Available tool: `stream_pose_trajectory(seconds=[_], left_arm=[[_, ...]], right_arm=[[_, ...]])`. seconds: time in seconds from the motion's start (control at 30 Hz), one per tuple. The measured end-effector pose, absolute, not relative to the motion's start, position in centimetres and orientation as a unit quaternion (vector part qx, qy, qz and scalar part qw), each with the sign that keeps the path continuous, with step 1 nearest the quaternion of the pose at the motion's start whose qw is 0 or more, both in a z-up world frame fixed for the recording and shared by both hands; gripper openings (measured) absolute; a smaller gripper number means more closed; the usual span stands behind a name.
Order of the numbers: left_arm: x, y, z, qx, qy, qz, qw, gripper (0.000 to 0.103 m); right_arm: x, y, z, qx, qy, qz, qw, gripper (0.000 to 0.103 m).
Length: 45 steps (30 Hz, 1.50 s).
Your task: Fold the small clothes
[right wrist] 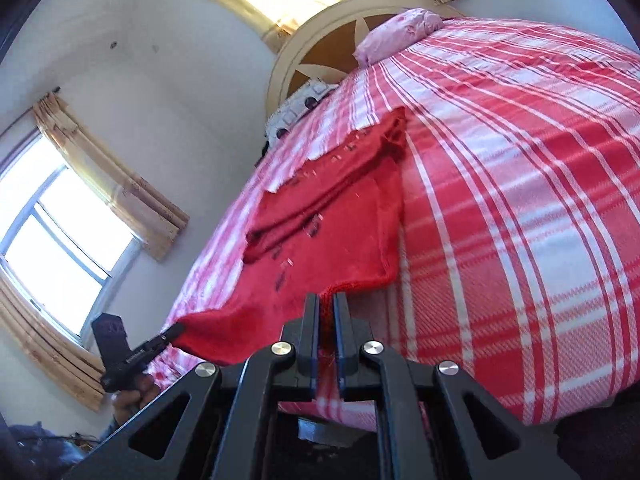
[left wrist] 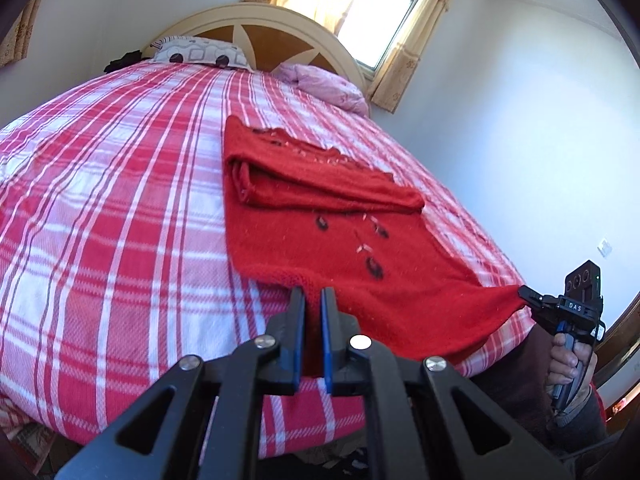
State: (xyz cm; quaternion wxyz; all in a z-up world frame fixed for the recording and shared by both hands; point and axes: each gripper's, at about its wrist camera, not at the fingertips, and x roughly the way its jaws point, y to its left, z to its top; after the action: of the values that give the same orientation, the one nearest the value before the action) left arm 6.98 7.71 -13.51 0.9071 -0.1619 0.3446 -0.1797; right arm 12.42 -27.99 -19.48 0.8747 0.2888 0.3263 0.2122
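The left gripper [left wrist: 313,294] and right gripper [right wrist: 327,300] each pinch a bottom corner of the red knitted sweater [left wrist: 320,216], jaws pressed together on the hem, likely to carry it toward the collar. The sweater lies on the plaid bedspread [left wrist: 120,200], sleeves folded across. Only a hand [left wrist: 566,364] of the person shows; the hem's underside is hidden.

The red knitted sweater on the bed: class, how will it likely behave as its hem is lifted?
The red sweater is probably floppy: its hem sags between the left gripper and right gripper. Its sleeves are folded loosely across the body, so they may slide.
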Motion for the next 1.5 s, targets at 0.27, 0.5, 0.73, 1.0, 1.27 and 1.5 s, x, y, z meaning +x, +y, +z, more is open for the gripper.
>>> stream_pose_trajectory(seconds=[0.27,0.5,0.73,1.0,1.27,1.5], left_arm=[[9.4,8.6,-12.0,-0.184,0.329,-0.175,0.909,0.007],[11.6,8.2,-10.4,-0.17,0.315,-0.176,0.917,0.007],[15.4,8.3,-9.1,-0.163,0.303,-0.169,0.924,0.007],[20.6,8.5,-8.2,-0.164,0.3,-0.16,0.926,0.007],[25.1,7.8,-7.6,-0.158,0.3,-0.158,0.927,0.007],[29.7,8.0,-7.6,-0.167,0.305,-0.151,0.925,0.007]], right_arm=[[14.8,-28.5,-17.8,0.298,0.307,0.208,0.879,0.006],[17.4,-29.4,-16.8,0.311,0.301,0.203,0.879,0.006],[21.7,-29.1,-15.2,0.308,0.299,0.202,0.88,0.006],[27.7,-28.1,-12.5,0.29,0.295,0.2,0.888,0.006],[33.0,-27.5,-11.8,0.283,0.301,0.197,0.889,0.006],[37.8,-27.3,-11.8,0.273,0.312,0.189,0.89,0.006]])
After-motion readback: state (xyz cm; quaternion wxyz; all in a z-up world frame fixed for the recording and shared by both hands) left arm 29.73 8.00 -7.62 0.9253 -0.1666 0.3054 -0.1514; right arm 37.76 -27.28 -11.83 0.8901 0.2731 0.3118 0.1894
